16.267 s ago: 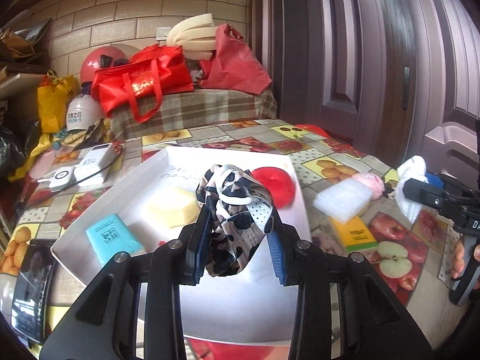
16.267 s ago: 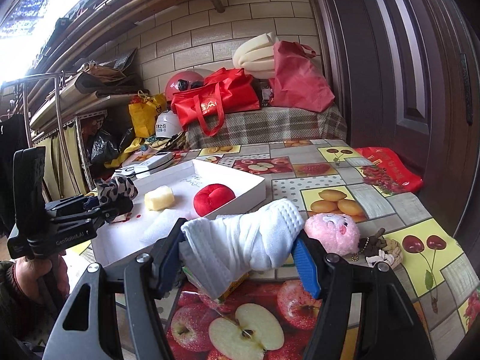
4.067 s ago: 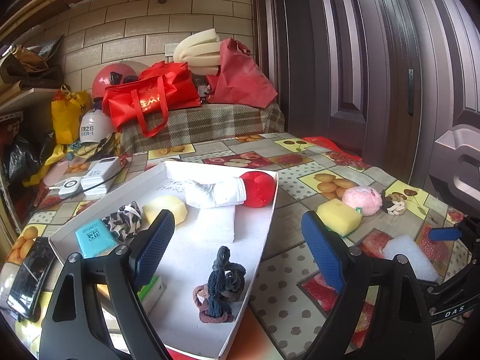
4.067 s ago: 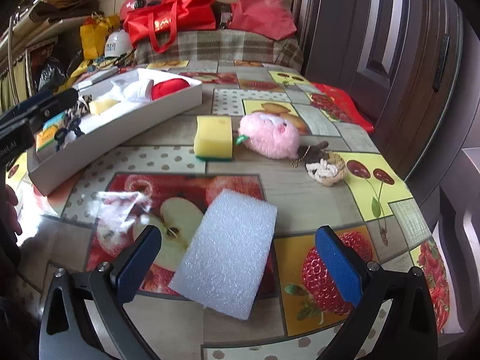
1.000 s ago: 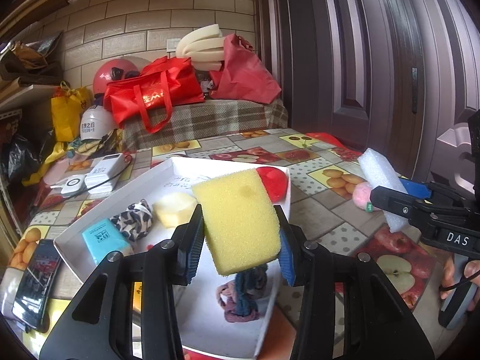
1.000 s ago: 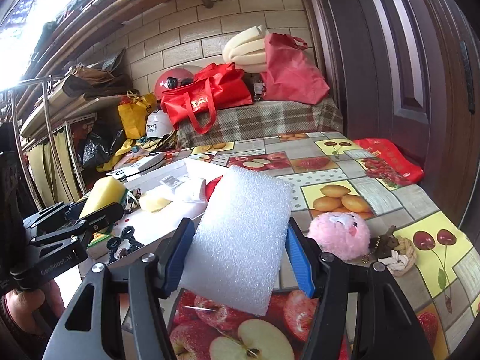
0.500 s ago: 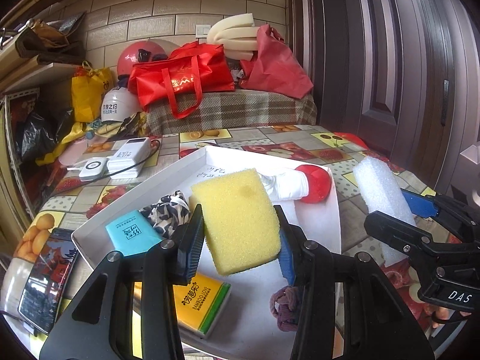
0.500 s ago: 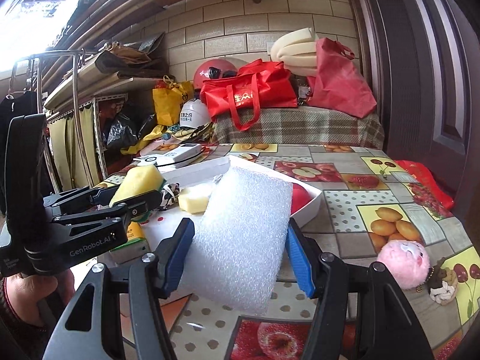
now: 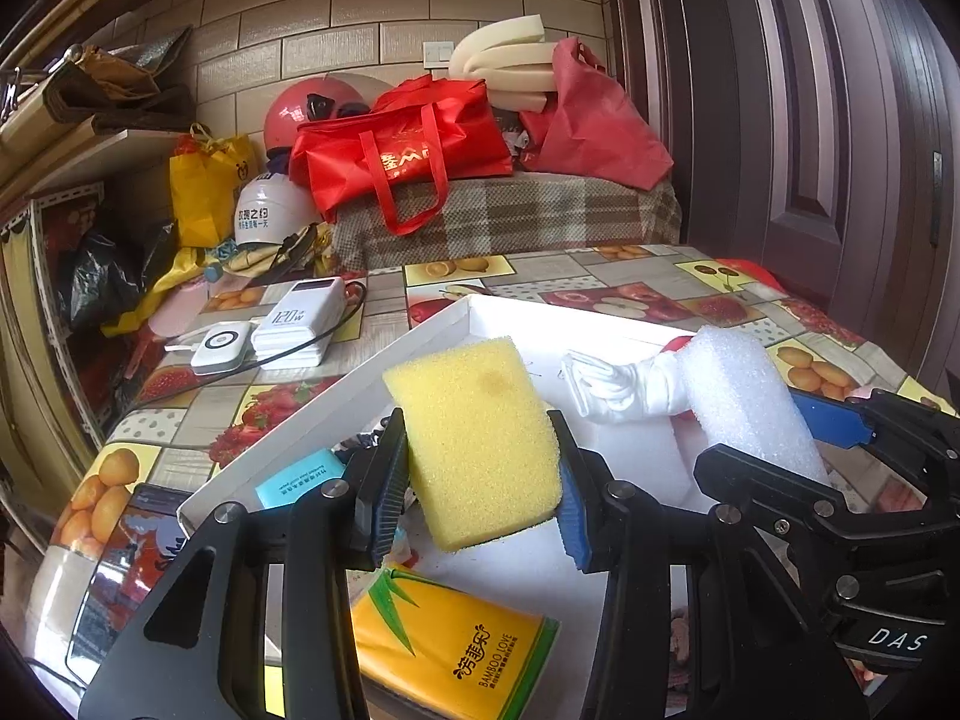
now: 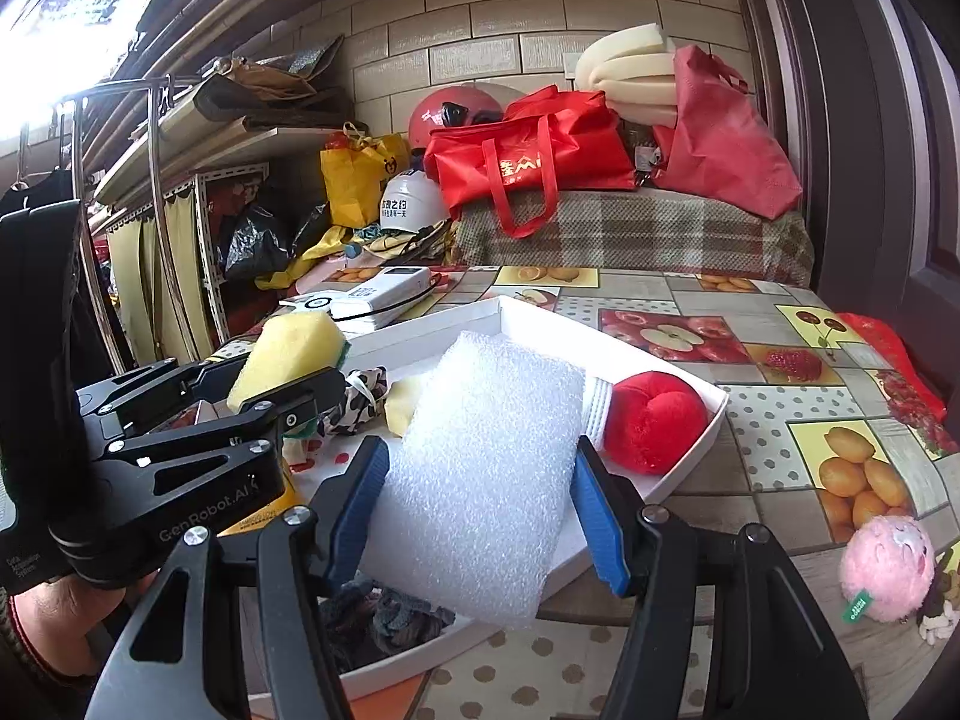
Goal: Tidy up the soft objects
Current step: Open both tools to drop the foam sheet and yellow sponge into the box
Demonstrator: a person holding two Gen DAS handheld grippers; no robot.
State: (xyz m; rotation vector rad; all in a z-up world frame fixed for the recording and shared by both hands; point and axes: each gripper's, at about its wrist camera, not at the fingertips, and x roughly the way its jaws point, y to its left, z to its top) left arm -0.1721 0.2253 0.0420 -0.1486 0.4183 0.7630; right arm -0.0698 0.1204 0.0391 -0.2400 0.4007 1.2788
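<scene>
My left gripper [image 9: 477, 480] is shut on a yellow sponge [image 9: 477, 438] and holds it above the white tray [image 9: 420, 339]. My right gripper [image 10: 480, 498] is shut on a white foam pad [image 10: 486, 474], also above the tray [image 10: 714, 414]. The foam pad [image 9: 744, 402] and the right gripper show at the right of the left wrist view. In the tray lie a white sock [image 9: 624, 387], a red plush ball [image 10: 651, 420], a spotted cloth [image 10: 360, 399], a teal pack [image 9: 297, 477], a yellow tissue pack [image 9: 450, 642] and dark hair ties [image 10: 384, 612].
A pink plush toy [image 10: 885, 567] lies on the fruit-print tablecloth [image 10: 780, 492] right of the tray. Power banks [image 9: 300, 324] and a phone [image 9: 120, 546] lie left of it. Red bags [image 9: 402, 150], helmets and a plaid-covered bench stand behind the table.
Both grippers have moved left and lower over the tray with their loads. The right gripper with the foam pad is now closer beside the left one.
</scene>
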